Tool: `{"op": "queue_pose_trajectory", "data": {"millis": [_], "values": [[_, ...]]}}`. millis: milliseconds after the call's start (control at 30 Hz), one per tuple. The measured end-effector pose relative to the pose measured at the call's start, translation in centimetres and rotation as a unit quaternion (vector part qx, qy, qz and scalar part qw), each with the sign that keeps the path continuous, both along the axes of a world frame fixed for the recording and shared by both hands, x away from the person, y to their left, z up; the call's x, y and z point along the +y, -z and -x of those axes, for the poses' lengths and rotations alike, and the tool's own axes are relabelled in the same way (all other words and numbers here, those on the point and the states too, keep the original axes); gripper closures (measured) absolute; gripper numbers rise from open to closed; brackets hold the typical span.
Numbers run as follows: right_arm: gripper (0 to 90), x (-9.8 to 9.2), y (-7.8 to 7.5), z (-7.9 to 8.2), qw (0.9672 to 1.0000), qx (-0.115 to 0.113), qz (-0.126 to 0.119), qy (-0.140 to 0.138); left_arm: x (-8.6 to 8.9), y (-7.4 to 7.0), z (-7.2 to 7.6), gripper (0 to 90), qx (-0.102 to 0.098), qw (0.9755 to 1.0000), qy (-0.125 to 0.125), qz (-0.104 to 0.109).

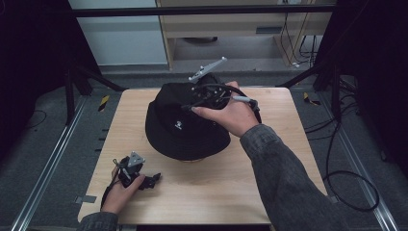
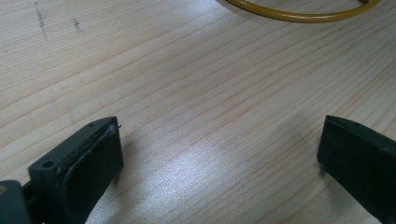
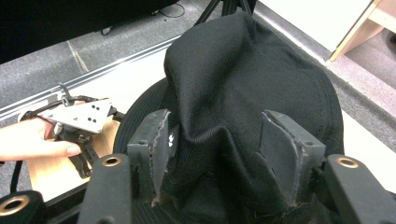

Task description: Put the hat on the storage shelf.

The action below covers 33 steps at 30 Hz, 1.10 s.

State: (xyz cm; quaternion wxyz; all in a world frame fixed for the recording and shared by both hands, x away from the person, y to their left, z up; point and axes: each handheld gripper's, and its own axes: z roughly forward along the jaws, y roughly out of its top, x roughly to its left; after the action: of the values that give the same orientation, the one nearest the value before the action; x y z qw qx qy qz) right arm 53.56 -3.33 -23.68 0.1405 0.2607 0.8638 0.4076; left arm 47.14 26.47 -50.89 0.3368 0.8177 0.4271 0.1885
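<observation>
High view, item one: black bucket hat (image 1: 185, 126), mid-bench (image 1: 216, 192), crown up over a yellow ring (image 2: 299, 16) edging out beneath it. Right gripper (image 3: 215, 140): fingers part-open astride a raised crown fold, apparently to shape or lift it; whether the pads press is unclear. Left gripper (image 1: 153, 180): near-left, fingers wide apart, empty, seemingly parked.

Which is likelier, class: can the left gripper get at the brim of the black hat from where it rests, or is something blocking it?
Probably yes. The left gripper rests on the table with jaws wide open, and only bare wood lies between it and the near brim of the black hat. The right gripper occupies the crown, not the brim.
</observation>
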Motion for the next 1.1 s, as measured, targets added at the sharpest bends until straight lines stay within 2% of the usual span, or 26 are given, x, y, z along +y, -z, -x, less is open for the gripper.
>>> {"op": "queue_pose_trajectory", "data": {"millis": [300, 367, 567, 800, 1100], "values": [[34.0, 0.0, 0.0, 0.0, 1.0, -0.002, -0.002, 0.002, 0.0, 0.0, 0.0, 0.0, 0.001, 1.0, 0.0, 0.001], [28.0, -0.1, 0.0, 0.1, 1.0, -0.007, -0.002, 0.003, 0.0, 0.0, 0.0, 0.0, 0.001, 1.0, 0.0, 0.001], [17.9, -0.2, 0.0, 0.1, 0.9998, -0.015, -0.004, 0.007, 0.0, 0.0, 0.0, 0.0, 0.0, 1.0, 0.0, 0.0], [8.8, -0.7, -0.2, 0.2, 0.9996, -0.022, -0.012, 0.016, 0.0, 0.0, 0.0, 0.0, 0.0, 1.0, 0.0, 0.0], [5.4, -1.9, -0.7, 0.6, 0.999, -0.034, -0.02, 0.021, 0.0, 0.0, 0.0, 0.0, 0.0, 1.0, 0.0, 0.0]]}}
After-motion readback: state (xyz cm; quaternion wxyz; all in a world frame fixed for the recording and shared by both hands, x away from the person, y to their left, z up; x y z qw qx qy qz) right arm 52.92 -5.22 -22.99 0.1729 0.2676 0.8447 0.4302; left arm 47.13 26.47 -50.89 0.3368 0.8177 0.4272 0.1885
